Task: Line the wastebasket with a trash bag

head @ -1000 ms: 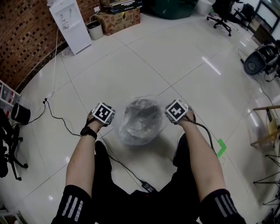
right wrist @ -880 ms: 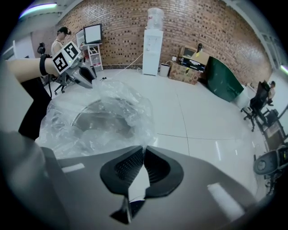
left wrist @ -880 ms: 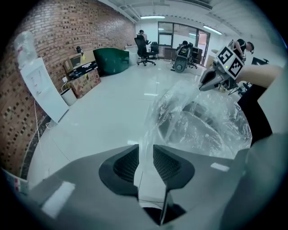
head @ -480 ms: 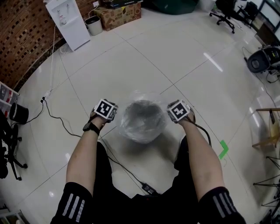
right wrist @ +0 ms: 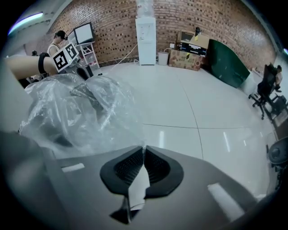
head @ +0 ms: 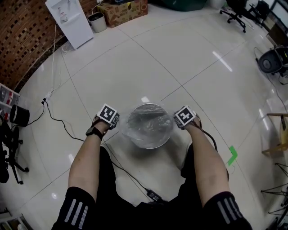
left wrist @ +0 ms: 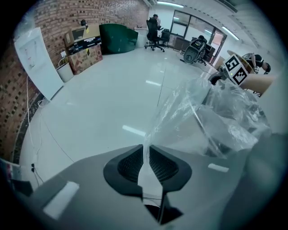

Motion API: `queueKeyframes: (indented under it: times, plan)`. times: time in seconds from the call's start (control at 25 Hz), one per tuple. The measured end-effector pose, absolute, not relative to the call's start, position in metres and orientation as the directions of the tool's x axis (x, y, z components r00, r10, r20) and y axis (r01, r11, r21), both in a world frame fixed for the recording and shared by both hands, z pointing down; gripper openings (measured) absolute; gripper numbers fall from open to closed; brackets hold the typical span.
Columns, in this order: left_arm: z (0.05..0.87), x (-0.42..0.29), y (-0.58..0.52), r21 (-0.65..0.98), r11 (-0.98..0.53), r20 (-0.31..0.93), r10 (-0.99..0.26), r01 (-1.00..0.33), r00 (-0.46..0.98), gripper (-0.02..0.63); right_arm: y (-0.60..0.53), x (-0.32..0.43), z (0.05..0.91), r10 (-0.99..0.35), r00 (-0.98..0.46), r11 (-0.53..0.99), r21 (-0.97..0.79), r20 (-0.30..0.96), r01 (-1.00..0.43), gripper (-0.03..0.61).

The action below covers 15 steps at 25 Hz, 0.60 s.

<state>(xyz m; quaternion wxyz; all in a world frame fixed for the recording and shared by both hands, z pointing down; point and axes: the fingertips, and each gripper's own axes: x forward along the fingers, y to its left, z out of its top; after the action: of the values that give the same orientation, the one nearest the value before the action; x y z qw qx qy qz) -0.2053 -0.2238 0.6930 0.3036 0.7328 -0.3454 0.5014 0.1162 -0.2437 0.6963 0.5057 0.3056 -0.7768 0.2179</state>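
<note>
We hold one trash bag [head: 150,117] over one wastebasket [head: 148,143]. Either side of the wastebasket, our left gripper [left wrist: 145,153], jaws just closing, and right gripper [right wrist: 143,155] each pinch its film

White water dispenser [head: 72,22] and cardboard box [head: 123,11] at the floor's [head: 148,58] far edge, black cable [head: 53,118] near its left edge, green tape mark [head: 232,155] right.

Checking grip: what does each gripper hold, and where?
Both hold the trash bag by its edge, left gripper on one side, jaws just closed further, right gripper opposite.

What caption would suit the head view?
Left claw, jaws just closed further, and right claw pinch a clear trash bag over the wastebasket.
</note>
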Motion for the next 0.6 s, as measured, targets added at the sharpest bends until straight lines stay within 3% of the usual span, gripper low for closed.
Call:
queueKeyframes:
  times: [0.32,0.44,0.6]
  plan:
    - [0.718,-0.193,-0.216,0.145,-0.586,0.954,-0.131,-0.797,0.27,0.038,-0.223,0.12,0.723,-0.151,-0.302,0.729,-0.1,0.942,-0.677,0.009]
    - [0.715,-0.19,-0.218,0.14,-0.601,0.952,-0.137,-0.787,0.274,0.052,-0.227,0.118,0.718,-0.176,-0.304,0.753,-0.071,0.936,-0.654,0.012]
    - [0.687,-0.195,-0.228,0.133,-0.601,0.93,-0.2,-0.788,0.309,0.103,-0.231,0.118,0.694,-0.228,-0.325,0.768,-0.036,0.918,-0.639,0.08]
